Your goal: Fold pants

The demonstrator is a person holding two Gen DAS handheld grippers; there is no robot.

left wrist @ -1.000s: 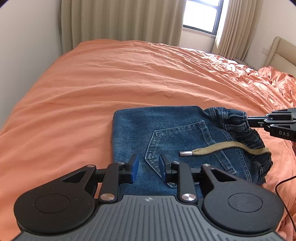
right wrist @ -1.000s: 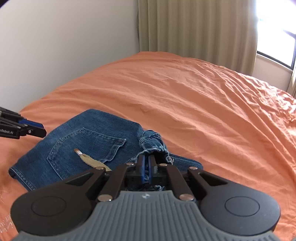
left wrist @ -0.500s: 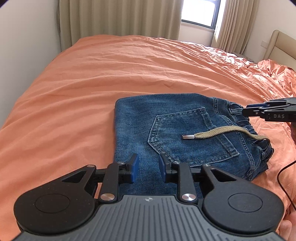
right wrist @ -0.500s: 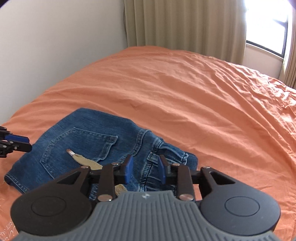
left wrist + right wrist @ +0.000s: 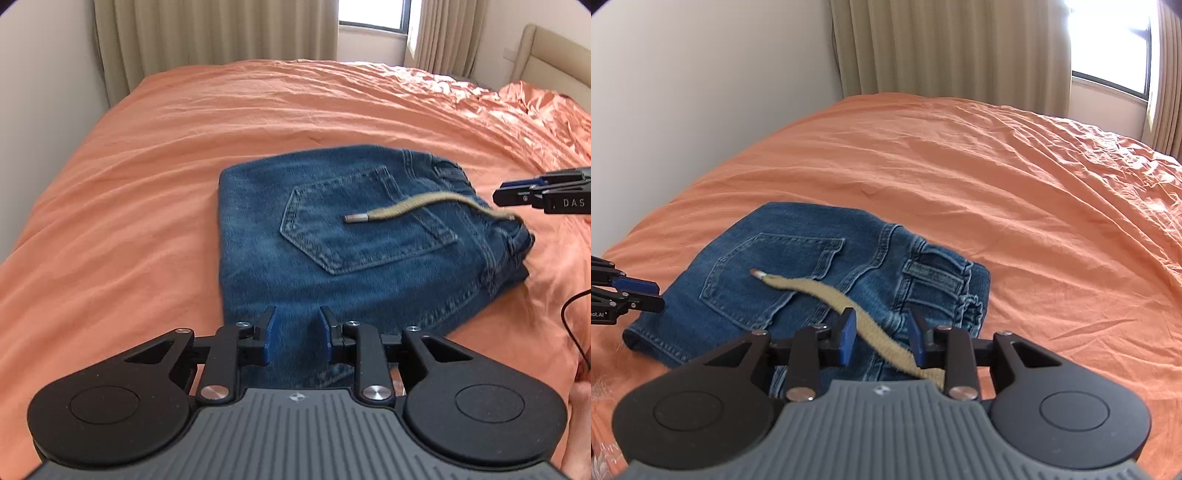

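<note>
— Orange bedding (image 5: 184, 155) fills what we see, with beige curtains (image 5: 960, 48) and a bright window (image 5: 373, 14) beyond.

— Ahead of our left gripper (image 5: 297, 338), jaws apart and empty, the folded jeans (image 5: 332, 266) lie flat, back pocket up, tan drawstring (image 5: 827, 295) across them.

— Our right gripper (image 5: 881, 339), open too, holds nothing above the waistband.

White letters "DAS" stood on the black body of the right gripper (image 5: 506, 192); on the left gripper (image 5: 646, 295), a cut-off white marking appeared to end in "AI".
</note>
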